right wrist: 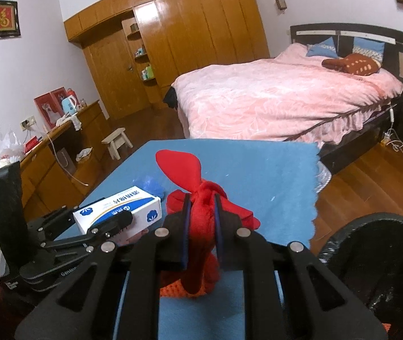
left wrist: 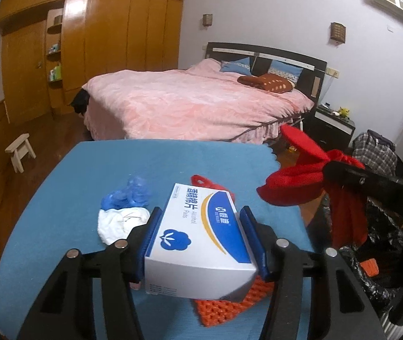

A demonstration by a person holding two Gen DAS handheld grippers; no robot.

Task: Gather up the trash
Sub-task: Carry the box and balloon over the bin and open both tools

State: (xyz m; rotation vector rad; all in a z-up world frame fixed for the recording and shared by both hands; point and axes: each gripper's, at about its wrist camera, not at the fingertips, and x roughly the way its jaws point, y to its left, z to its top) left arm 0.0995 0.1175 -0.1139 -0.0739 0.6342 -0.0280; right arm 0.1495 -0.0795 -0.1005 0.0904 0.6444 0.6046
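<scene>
My left gripper (left wrist: 201, 223) is shut on a white and blue box of alcohol pads (left wrist: 198, 238), held above the blue-covered table (left wrist: 88, 170). The same box (right wrist: 122, 212) shows at the left of the right wrist view, between the left gripper's fingers (right wrist: 116, 223). My right gripper (right wrist: 201, 221) is shut on a red cloth (right wrist: 201, 198), which hangs off the table's surface; that cloth (left wrist: 300, 175) appears at the right in the left wrist view. A crumpled blue glove (left wrist: 130, 195) and a white wad (left wrist: 119, 221) lie on the table left of the box. An orange mesh piece (left wrist: 229, 306) lies under the box.
A black trash bag (right wrist: 377, 260) gapes open at the table's right side. Beyond the table stand a bed with a pink cover (left wrist: 187, 102), a wooden wardrobe (left wrist: 116, 34), a small wooden stool (left wrist: 21, 150) and a long wooden sideboard (right wrist: 59, 153).
</scene>
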